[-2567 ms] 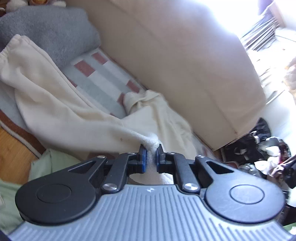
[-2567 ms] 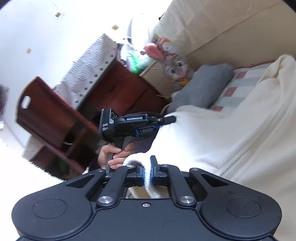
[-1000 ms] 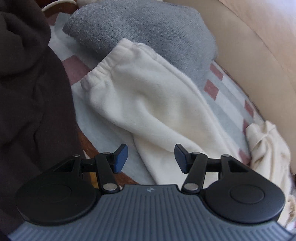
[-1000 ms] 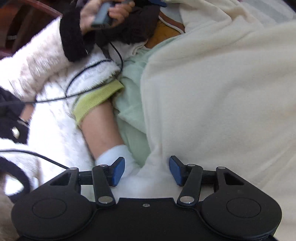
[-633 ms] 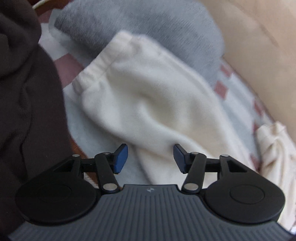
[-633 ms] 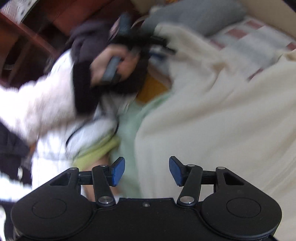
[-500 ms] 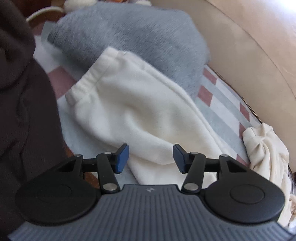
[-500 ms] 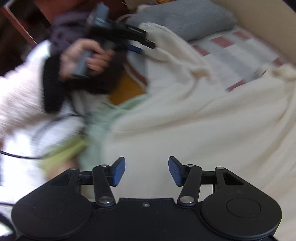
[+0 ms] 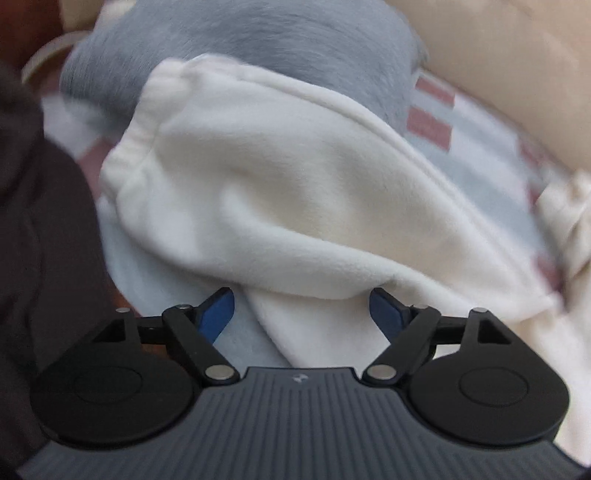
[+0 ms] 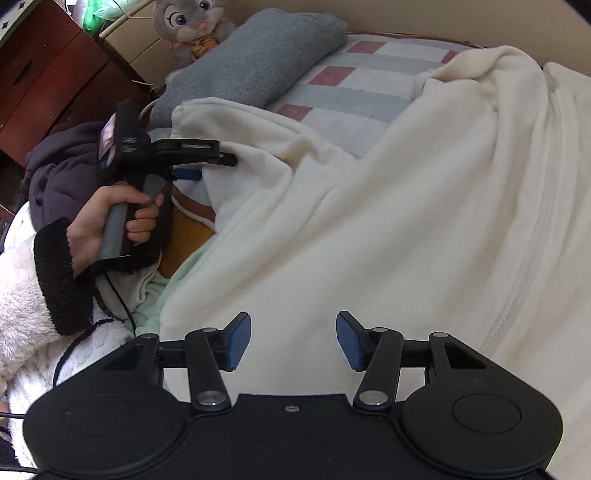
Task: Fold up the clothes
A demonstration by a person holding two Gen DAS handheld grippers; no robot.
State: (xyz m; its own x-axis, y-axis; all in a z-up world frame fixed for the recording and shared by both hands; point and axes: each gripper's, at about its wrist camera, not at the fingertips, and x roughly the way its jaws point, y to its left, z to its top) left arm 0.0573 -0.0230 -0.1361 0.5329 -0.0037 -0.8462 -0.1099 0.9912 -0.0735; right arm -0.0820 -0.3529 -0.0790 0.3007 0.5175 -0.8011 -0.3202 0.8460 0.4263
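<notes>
A cream fleece garment (image 10: 406, 229) lies spread over the striped bedding. One sleeve with a gathered cuff (image 9: 280, 192) stretches toward the grey pillow. My left gripper (image 9: 302, 312) is open, its jaws wide on either side of the sleeve's lower fold; it also shows in the right wrist view (image 10: 207, 160) at the sleeve's edge. My right gripper (image 10: 293, 338) is open and empty just above the garment's body.
A grey pillow (image 10: 255, 62) and a plush rabbit (image 10: 190, 22) sit at the head of the bed. A striped blanket (image 10: 354, 92) lies under the garment. A dark jacket (image 9: 40, 236) is at the left, and a dark wood cabinet (image 10: 44, 66) stands beyond.
Both grippers let go of the cream garment and opened. My left gripper has moved closer to the sleeve and opened wider. The right view has swung up toward the pillow.
</notes>
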